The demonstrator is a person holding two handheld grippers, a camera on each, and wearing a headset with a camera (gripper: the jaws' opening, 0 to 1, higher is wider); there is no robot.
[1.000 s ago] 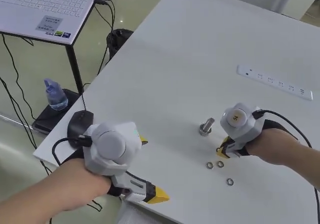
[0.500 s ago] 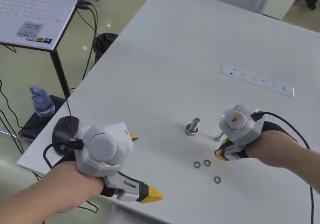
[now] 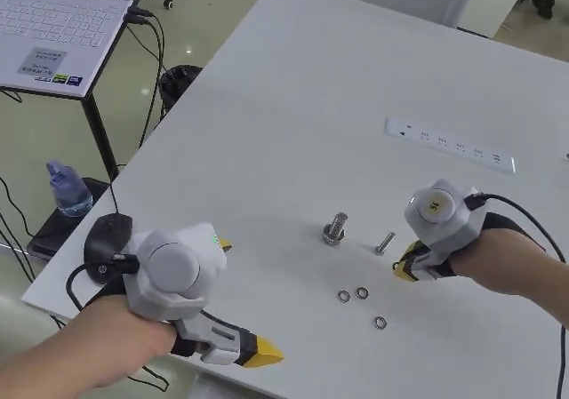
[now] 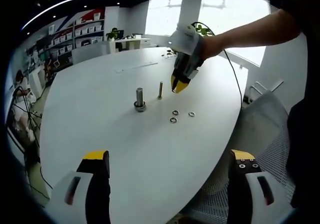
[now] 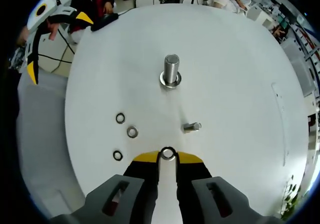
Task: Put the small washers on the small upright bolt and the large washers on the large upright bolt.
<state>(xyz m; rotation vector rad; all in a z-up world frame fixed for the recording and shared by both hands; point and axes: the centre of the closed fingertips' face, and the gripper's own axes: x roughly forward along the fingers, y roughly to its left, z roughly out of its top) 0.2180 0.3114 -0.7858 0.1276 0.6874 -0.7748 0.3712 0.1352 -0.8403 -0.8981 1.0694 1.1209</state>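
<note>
The large upright bolt (image 3: pixel 335 228) (image 5: pixel 171 70) (image 4: pixel 139 99) stands mid-table with a washer around its base. The small upright bolt (image 3: pixel 384 243) (image 5: pixel 192 126) (image 4: pixel 160 90) stands just to its right. Three loose washers (image 3: pixel 362 292) (image 5: pixel 132 131) (image 4: pixel 173 119) lie on the white table in front of the bolts. My right gripper (image 3: pixel 404 270) (image 5: pixel 168 156) (image 4: pixel 180 87) is shut on a washer (image 5: pixel 168 153) held at its yellow tips, to the right of the small bolt. My left gripper (image 3: pixel 242 299) (image 4: pixel 167 184) hangs wide open at the table's near left edge, holding nothing.
A white power strip (image 3: pixel 449 143) lies at the far right of the table (image 3: pixel 293 106). Off the left edge stand a laptop (image 3: pixel 44 17) on a stand and a bottle (image 3: pixel 67 190) on the floor. A black mouse (image 3: pixel 105 239) rests by the left gripper.
My right gripper has drifted rightward, away from the large bolt, so the small bolt now stands in plain sight. The head camera has shifted; the left gripper stays open.
</note>
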